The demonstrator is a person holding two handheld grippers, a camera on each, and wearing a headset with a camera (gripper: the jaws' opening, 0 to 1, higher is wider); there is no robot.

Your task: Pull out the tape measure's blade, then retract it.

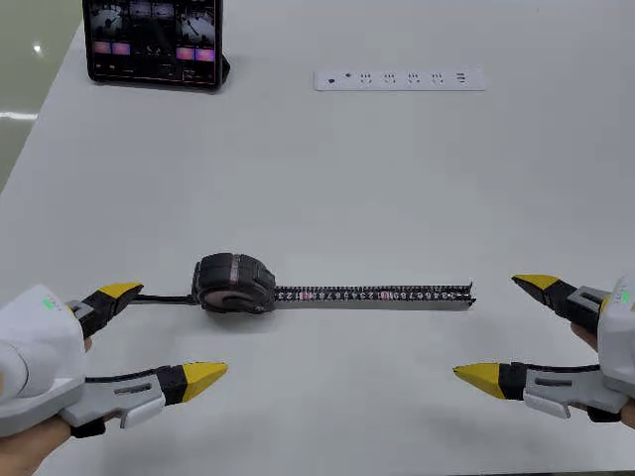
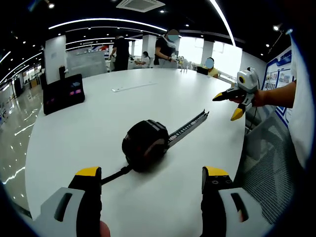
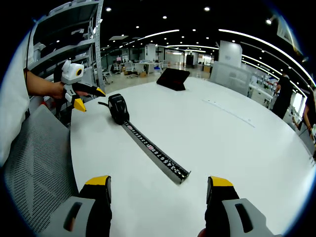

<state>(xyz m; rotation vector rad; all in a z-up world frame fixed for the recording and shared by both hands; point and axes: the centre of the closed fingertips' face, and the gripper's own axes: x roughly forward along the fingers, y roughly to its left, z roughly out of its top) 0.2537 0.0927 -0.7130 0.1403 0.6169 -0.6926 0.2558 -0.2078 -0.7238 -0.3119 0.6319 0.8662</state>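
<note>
While blade (image 1: 372, 295) lies extended flat, black tape measure (image 1: 233, 284) sits ungripped.

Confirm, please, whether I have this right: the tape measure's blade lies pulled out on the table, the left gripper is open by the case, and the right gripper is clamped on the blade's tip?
One detail is off: the right gripper is open and clear of the blade's tip, as the right gripper view shows. The rest stands.
</note>
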